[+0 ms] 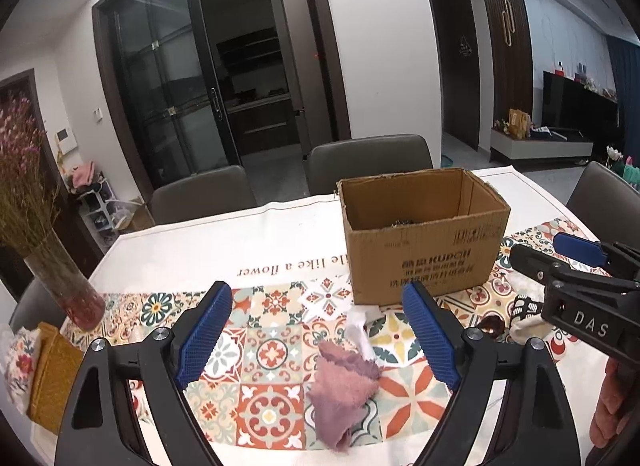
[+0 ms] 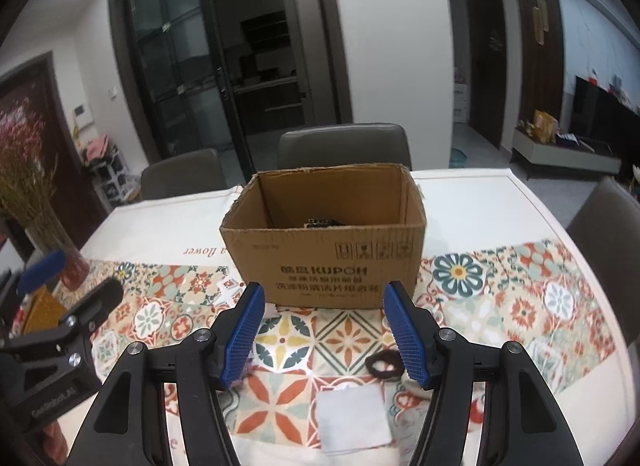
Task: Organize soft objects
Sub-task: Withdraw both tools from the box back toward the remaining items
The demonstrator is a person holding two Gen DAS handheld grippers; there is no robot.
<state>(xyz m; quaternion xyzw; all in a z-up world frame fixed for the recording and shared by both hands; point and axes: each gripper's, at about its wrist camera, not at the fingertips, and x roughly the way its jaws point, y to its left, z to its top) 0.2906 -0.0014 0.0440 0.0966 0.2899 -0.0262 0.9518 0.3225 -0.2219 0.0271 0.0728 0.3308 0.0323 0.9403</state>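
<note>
An open cardboard box [image 1: 424, 242] stands on the patterned tablecloth; it also shows in the right wrist view [image 2: 328, 258], with a dark item inside [image 2: 320, 221]. My left gripper [image 1: 320, 330] is open above a crumpled pink cloth [image 1: 340, 386], with a white crumpled piece [image 1: 360, 332] just beyond it. A light sock with a dark pattern [image 1: 524, 320] lies to the right, partly behind the right gripper. My right gripper [image 2: 324, 330] is open above a white folded cloth [image 2: 352, 420]. A dark hair tie [image 2: 382, 364] lies by its right finger.
A glass vase of dried pink flowers [image 1: 60, 278] stands at the table's left, with a yellow cloth [image 1: 52, 374] and a floral item [image 1: 20, 366] in front of it. Grey chairs [image 1: 368, 161] line the table's far side.
</note>
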